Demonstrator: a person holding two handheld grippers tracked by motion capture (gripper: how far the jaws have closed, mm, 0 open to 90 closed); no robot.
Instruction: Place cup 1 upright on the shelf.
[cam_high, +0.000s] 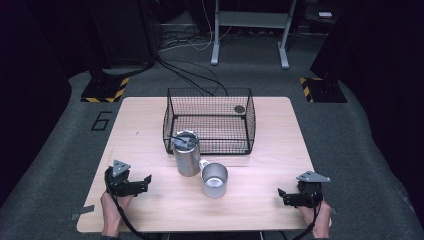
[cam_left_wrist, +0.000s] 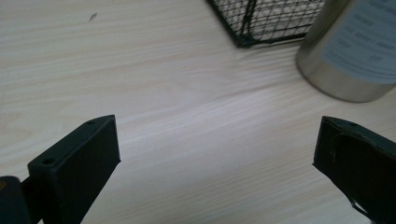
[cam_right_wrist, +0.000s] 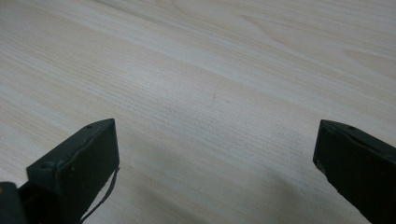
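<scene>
Two tools (cam_high: 145, 181) (cam_high: 281, 194), one basket (cam_high: 209, 121), two steel cups (cam_high: 186, 153) (cam_high: 215, 180)

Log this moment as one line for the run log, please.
left gripper: open, empty | right gripper: open, empty | tall steel canister, steel handled mug: mid-table, untouched | black wire basket: behind them

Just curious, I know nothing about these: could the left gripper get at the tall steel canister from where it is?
Probably yes: the left gripper has open jaws, and bare wooden table lies between it and the tall steel canister.
</scene>
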